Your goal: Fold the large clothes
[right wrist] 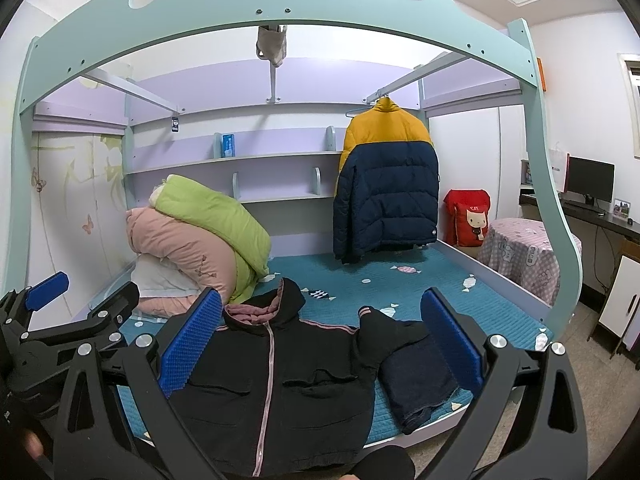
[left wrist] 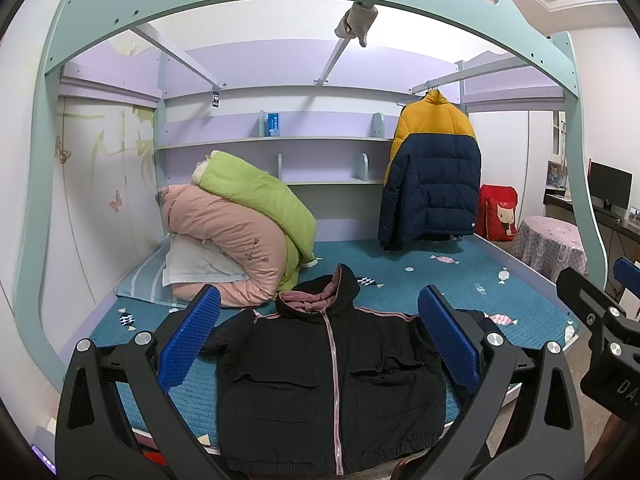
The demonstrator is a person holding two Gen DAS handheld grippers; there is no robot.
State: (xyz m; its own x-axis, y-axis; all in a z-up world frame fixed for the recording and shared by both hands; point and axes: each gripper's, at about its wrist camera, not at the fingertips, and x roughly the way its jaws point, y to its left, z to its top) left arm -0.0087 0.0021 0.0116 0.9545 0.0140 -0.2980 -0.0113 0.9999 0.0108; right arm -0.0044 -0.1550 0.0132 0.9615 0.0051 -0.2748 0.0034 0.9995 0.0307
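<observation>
Here the black hooded jacket [left wrist: 332, 392] lies flat, front up, on the near edge of the teal bed [left wrist: 460, 292], its long axis running near to far: hood far, hem near, pink zipper down the middle. Both the left tongs [left wrist: 320, 344] and right tongs [right wrist: 320, 344] hover spread apart above it, gripping nothing.

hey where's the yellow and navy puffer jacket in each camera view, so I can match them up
Left wrist: the puffer jacket hangs on a rail, right of centre, above the bed's far end.
Right wrist: the puffer jacket hangs just right of centre.
Shared landmark: the red cushion stands just right of it in both.
</observation>
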